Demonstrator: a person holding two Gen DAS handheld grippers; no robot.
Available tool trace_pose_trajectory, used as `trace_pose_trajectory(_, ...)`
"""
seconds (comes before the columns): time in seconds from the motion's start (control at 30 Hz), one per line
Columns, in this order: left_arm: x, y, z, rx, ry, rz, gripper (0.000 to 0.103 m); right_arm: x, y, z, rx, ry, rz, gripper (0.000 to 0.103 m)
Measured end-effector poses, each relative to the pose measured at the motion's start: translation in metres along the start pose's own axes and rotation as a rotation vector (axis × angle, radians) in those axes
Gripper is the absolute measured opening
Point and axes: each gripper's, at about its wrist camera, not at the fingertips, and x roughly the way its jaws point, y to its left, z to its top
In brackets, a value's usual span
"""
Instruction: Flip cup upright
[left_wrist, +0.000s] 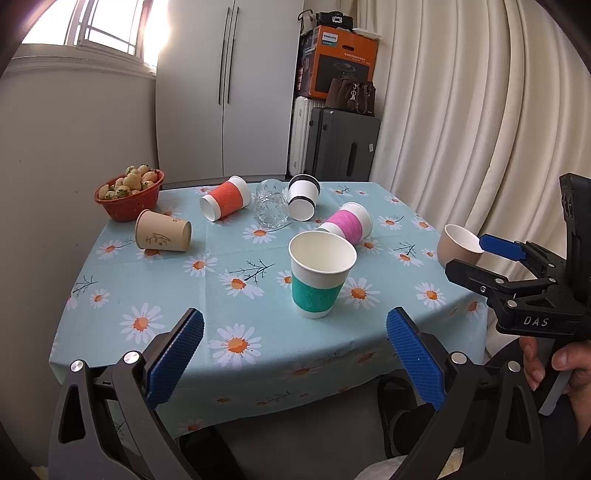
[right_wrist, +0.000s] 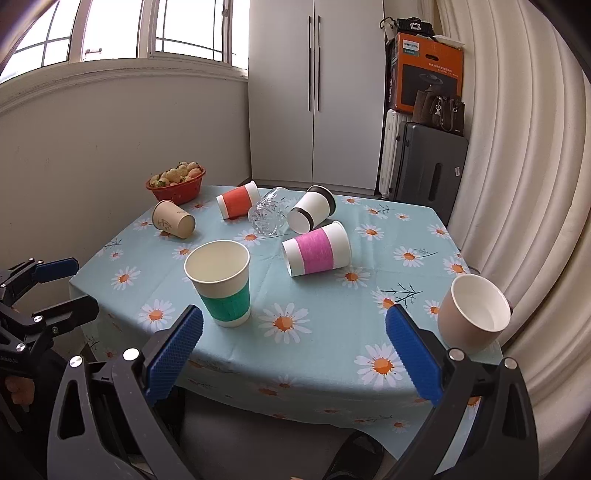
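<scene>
While both claws hung back off the near edge of the daisy-print table (right_wrist: 332, 354), the teal-banded cup (right_wrist: 223, 284) served as the landmark, standing upright, mouth up, near that edge. Beyond it to the right lay the pink-banded cup (right_wrist: 317, 249) on its side, long axis across the table, its base toward the teal cup and its mouth turned away from it. Farther back a clear glass (right_wrist: 267, 216), a black-banded cup (right_wrist: 312, 214) and an orange-banded cup (right_wrist: 238, 201) also lay tipped over, close together. Back and left of the teal cup a tan printed cup (right_wrist: 173, 219) lay sideways near a red basket of strawberries (right_wrist: 176, 182). Far right of the teal cup a beige cup (right_wrist: 474, 314) stood upright at the table corner. An orange box (right_wrist: 430, 72) in the far corner read PHILIPS. The left gripper (left_wrist: 295, 363) gaped wide and empty; the right gripper (right_wrist: 295, 360) likewise, its body marked DAS in the left wrist view.
</scene>
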Motion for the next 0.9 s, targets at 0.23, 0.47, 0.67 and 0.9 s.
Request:
trace_pose_trajectory(0.23, 0.0, 0.004, -0.001, -0.026, 0.008, -0.003, 0.097, 0.003, 0.008, -0.001, -0.041, 0.01, 0.007, 0.098)
trace_pose_trajectory(0.47, 0.002, 0.005, -0.002, -0.026, 0.021, -0.009, 0.097, 0.005, 0.012, -0.002, -0.058, 0.016, 0.003, 0.098)
trace_pose_trajectory(0.67, 0.002, 0.004, -0.002, -0.025, 0.02, -0.006, 0.097, 0.006, 0.01, -0.003, -0.053, 0.017, 0.003, 0.098)
trace_pose_trajectory(0.9, 0.003, 0.004, -0.002, -0.027, 0.024, -0.005, 0.097, 0.007, 0.011, -0.002, -0.049, 0.019, 0.005, 0.098)
